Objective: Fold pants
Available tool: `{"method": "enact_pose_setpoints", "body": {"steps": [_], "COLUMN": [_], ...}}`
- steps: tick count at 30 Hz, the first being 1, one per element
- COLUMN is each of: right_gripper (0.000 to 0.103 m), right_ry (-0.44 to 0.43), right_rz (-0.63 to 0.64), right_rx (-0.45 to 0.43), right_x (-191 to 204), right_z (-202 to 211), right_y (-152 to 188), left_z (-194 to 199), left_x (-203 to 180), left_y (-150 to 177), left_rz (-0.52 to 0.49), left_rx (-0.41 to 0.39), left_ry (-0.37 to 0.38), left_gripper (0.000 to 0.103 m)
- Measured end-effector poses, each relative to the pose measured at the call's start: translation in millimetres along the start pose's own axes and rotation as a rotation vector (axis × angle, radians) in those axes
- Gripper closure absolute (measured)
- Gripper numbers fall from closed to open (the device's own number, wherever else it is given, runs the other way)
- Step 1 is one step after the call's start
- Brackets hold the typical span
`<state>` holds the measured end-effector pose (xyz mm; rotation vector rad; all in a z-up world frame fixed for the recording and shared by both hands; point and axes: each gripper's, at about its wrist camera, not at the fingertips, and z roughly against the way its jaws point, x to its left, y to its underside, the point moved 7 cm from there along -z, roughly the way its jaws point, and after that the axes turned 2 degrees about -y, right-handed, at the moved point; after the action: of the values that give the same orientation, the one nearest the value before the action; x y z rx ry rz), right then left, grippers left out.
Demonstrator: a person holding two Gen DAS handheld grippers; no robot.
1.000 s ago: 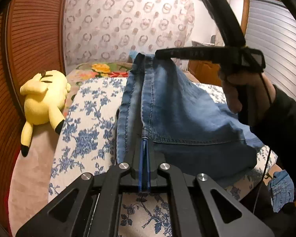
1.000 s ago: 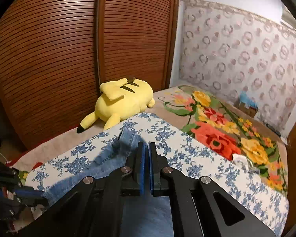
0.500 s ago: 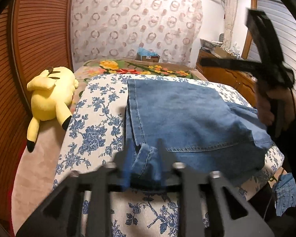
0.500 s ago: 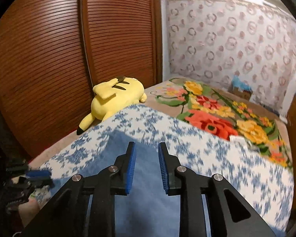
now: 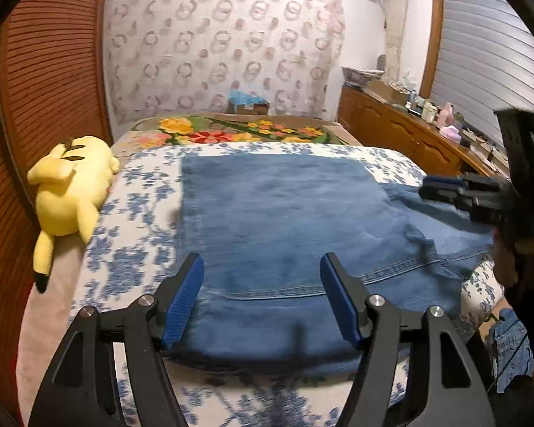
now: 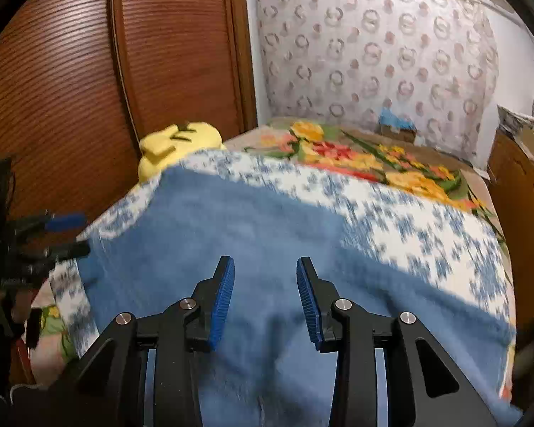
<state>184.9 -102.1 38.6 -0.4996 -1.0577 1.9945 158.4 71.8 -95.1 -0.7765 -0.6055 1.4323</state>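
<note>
Blue denim pants point(image 5: 284, 220) lie folded flat on the blue-flowered sheet point(image 5: 142, 192) of the bed. My left gripper point(image 5: 261, 295) hovers over the near hem with its jaws opening, and nothing is pressed between the blue pads. In the left wrist view the right gripper point(image 5: 441, 188) shows at the right edge, above the pants' seat part. In the right wrist view, my right gripper point(image 6: 265, 295) hangs over the denim point(image 6: 252, 235), jaws opening, with cloth below and none pinched. The left gripper point(image 6: 67, 231) shows at the left edge there.
A yellow plush toy point(image 5: 67, 185) lies at the bed's left side by the brown slatted wardrobe point(image 6: 89, 71). A flowered blanket point(image 5: 231, 131) covers the far end. A wooden dresser point(image 5: 409, 138) with clutter stands right. Another denim piece point(image 5: 512, 348) lies low at the right.
Both grippers were shut on the raised pant legs; they have let go and opened. The denim has dropped flat onto the bed. The right gripper has swung down to the right.
</note>
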Motion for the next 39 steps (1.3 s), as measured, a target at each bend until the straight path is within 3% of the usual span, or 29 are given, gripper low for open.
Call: {"method": "enact_pose_setpoints", "body": {"steps": [15,25,32,39], "right_gripper": [0.065,0.064,0.055,0.053], "right_ry": [0.045,0.092,0.126,0.135], "right_rz": [-0.065,-0.091,-0.118,-0.146], "right_rx": [0.052,0.114,0.061,0.065], "right_x": [8.1,0.9,2.6,2.9], "right_z": [20.2,2.9,8.1,7.2], "right_y": [47.0,74.1,78.5,81.2], "left_z": [-34.9,-59.4,-64.1,-65.1], "left_x": [-69.2,-75.9,-80.3,-78.6], "left_y": [6.6,23.6,30.8,32.6], "left_rz": [-0.085,-0.092,-0.109,-0.096], "left_rx": [0.062,0.129,0.127,0.119], "left_ry": [0.075,0.040,0.006,0.018], "left_gripper": [0.034,0.034,0.031,0.027]}}
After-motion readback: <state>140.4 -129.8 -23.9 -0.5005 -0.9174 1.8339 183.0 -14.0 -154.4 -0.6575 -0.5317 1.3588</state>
